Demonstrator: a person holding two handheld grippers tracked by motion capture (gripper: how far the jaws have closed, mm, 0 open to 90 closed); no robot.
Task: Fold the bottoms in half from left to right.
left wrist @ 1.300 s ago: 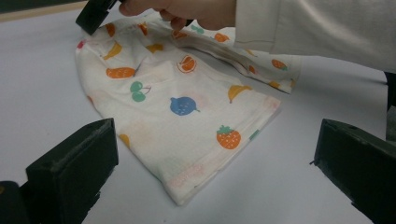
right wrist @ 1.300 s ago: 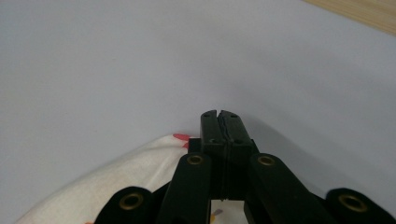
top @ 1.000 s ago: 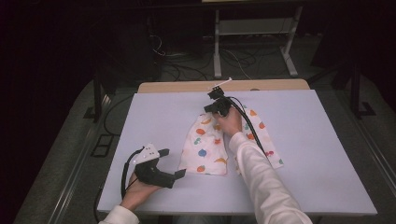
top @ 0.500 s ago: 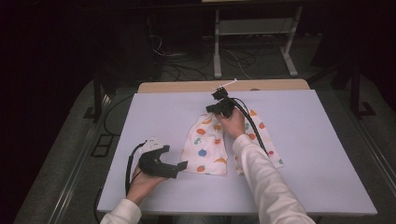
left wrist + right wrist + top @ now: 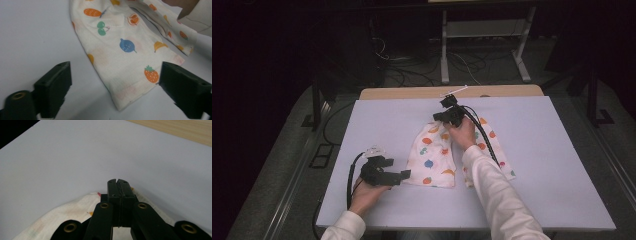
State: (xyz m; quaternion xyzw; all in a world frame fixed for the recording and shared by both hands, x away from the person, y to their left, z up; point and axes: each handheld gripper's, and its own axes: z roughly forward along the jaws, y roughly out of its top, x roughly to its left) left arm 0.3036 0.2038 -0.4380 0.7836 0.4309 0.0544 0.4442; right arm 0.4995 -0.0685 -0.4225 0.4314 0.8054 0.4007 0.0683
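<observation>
Landmark: the fruit-print cloth [image 5: 432, 156], lying flat on the tabletop [image 5: 552, 170], long axis running from the near edge toward the far edge.

Near end: left tongs [image 5: 113, 90] spread wide, empty, low over the tabletop, with the cloth's near hem corner lying between the jaws and just ahead of them. Judgement: left hand is the nearer one to this hem; a short push forward would bracket it.

Far end: right tongs [image 5: 118, 188] pressed together at the cloth's far end, apparently pinching its edge.
</observation>
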